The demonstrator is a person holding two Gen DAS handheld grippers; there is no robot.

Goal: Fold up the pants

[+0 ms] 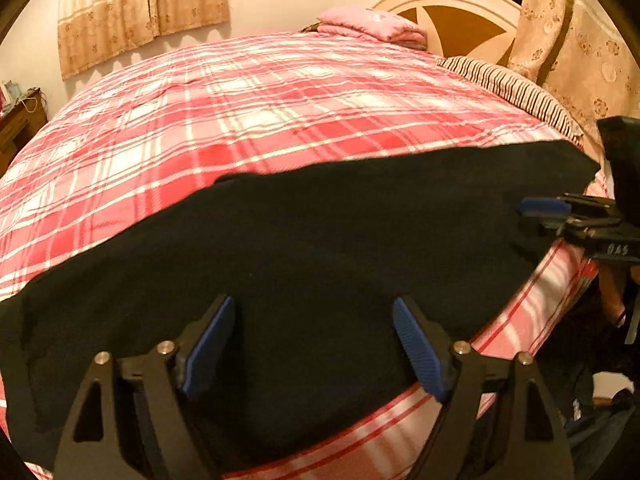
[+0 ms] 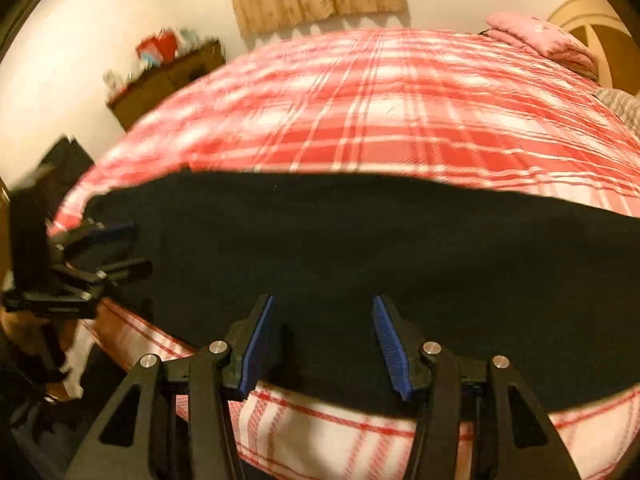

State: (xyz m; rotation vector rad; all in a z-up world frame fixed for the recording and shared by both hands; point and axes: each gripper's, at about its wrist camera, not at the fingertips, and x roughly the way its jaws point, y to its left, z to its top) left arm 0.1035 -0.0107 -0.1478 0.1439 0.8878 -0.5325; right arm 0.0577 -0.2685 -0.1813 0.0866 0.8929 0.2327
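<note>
2 grippers sit over the pants, which lie spread flat as 1 dark band along the near edge of the bed. You cannot read seams, legs or waistband: the cloth is almost pure black in both views, so which end is which cannot be told. Its left end runs off the frame edge in the left wrist view, and its right end is cut off in the right wrist view. The right wrist view is smeared with blur, so the dresser and the clutter on it are hard to make out.

Your left gripper points forward and down at the pants, jaws spread wide with nothing between the pads; the cloth lies below them. Your right gripper is posed the same way, jaws parted, empty, over the near hem. From the left wrist view the right gripper reaches in sideways at the pants' right end. Your hand behind it is mostly hidden. A folded pink blanket rests near the headboard.
</note>
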